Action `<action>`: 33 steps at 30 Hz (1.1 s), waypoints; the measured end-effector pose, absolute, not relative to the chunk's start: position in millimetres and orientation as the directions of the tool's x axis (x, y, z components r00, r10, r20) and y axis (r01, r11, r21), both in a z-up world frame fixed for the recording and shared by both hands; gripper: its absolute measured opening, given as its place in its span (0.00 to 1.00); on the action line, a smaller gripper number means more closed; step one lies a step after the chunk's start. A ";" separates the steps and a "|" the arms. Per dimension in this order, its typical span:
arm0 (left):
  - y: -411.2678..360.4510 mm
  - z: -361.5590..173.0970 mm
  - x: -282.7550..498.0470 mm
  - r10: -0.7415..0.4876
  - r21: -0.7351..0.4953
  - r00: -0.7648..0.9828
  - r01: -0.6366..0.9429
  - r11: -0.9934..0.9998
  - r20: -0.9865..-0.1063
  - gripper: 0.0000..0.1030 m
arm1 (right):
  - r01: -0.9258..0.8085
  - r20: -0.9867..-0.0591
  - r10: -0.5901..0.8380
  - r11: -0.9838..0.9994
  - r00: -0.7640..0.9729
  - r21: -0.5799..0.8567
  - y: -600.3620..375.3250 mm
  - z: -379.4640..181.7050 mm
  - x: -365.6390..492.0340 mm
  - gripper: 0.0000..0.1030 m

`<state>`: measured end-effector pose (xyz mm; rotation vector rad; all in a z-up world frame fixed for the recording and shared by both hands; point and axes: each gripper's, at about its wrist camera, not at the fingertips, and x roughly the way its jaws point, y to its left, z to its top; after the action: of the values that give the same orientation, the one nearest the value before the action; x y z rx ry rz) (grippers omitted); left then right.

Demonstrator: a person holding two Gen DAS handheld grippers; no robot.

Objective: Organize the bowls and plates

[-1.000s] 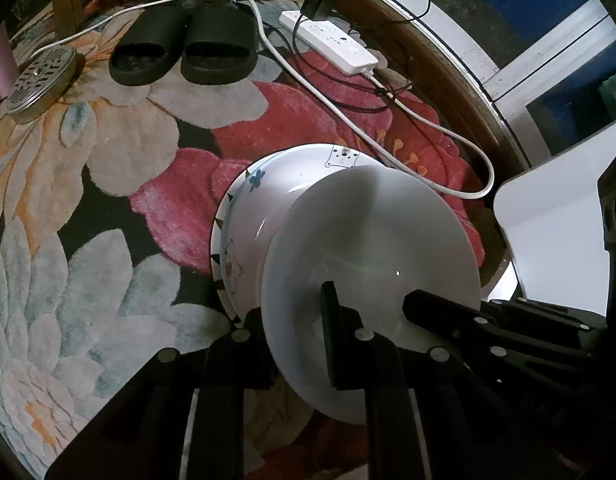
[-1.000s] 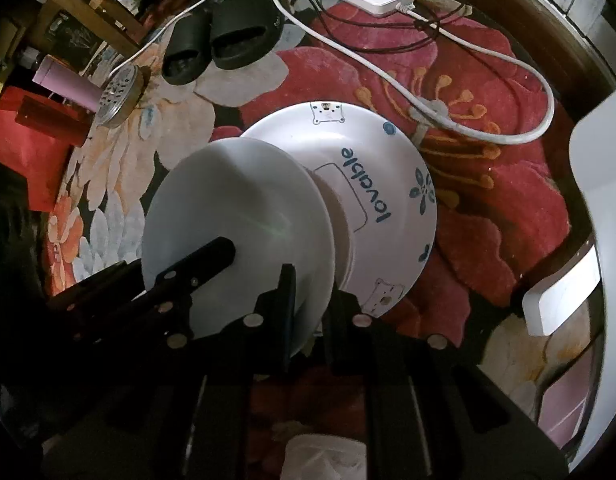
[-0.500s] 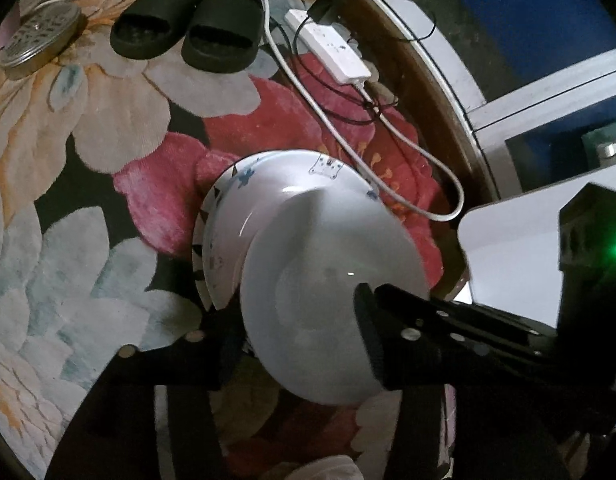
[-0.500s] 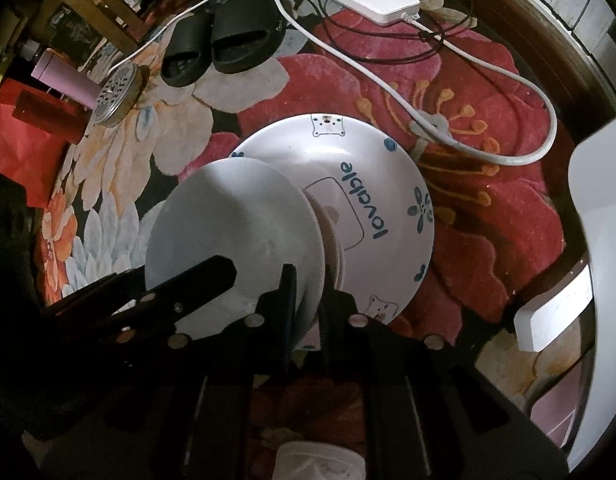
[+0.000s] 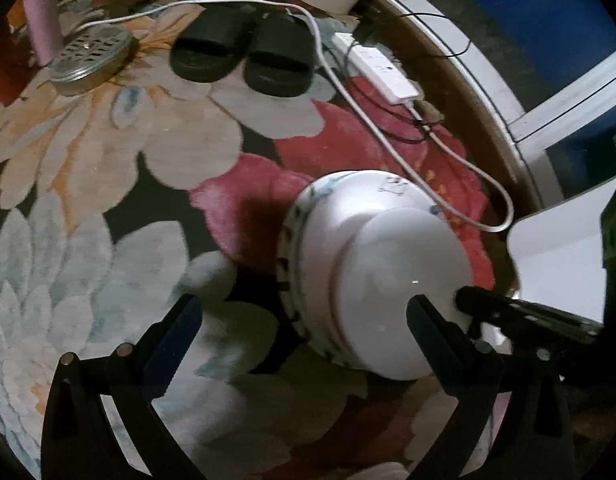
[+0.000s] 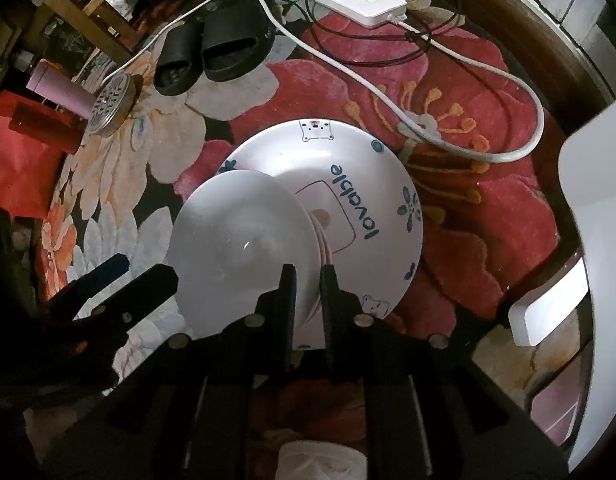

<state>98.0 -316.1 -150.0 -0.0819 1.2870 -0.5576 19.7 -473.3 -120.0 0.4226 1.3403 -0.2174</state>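
Two grippers work at the white bowl: the right gripper pinches its rim, while the left gripper has just spread fully, holding nothing. Under the bowl lies the printed plate; beyond it, black slippers.

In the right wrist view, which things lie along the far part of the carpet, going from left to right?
Pink bottle → round metal grate → black slippers → white power strip.

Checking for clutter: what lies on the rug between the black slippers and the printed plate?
Only the white cable crosses the rug there, seen in the right wrist view, between the black slippers and printed plate.
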 end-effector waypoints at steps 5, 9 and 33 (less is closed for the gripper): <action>-307.1 -151.1 95.3 -0.403 -0.321 0.197 0.345 0.882 -0.894 0.99 | 0.388 -0.964 0.079 0.904 0.254 0.177 -470.2 -114.4 17.2 0.68; -301.9 -152.4 94.1 -0.392 -0.308 0.207 0.345 0.887 -0.896 0.99 | 0.373 -0.958 0.044 0.915 0.283 0.152 -466.4 -108.2 20.3 1.00; -282.4 -148.9 91.6 -0.408 -0.319 0.225 0.344 0.883 -0.885 0.99 | 0.348 -0.951 0.016 0.929 0.308 0.128 -444.6 -108.5 22.4 1.00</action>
<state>91.6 -282.4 -148.9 -0.0599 1.2400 -0.5186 22.4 -444.6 -108.5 0.3380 1.2449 -0.2254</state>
